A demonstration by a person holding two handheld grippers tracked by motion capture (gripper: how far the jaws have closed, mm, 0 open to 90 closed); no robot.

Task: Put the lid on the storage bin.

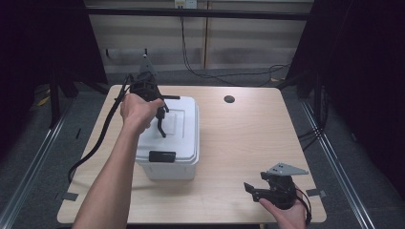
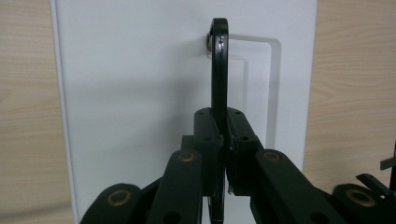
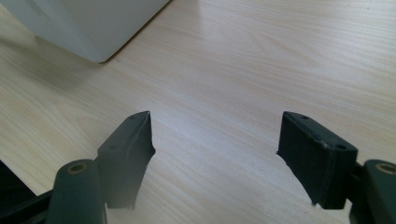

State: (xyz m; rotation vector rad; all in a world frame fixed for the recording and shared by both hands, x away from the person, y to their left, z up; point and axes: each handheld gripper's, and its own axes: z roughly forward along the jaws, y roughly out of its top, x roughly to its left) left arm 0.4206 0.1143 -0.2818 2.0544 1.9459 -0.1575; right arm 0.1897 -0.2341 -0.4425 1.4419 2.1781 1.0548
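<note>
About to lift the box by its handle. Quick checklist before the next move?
1. Left hand-held gripper shut on the black handle: ok, handle sits between the closed jaws.
2. Handle raised off the white lid: ok, it stands upright.
3. Front latch fastened: cannot tell from the high view.
4. Right hand-held gripper out of the way: ok, open, holding nothing, over bare table.
5. Space around the box: ok, nothing beside it on the table.
6. Left cable free of the box: ok, it trails off the table's left edge.
</note>
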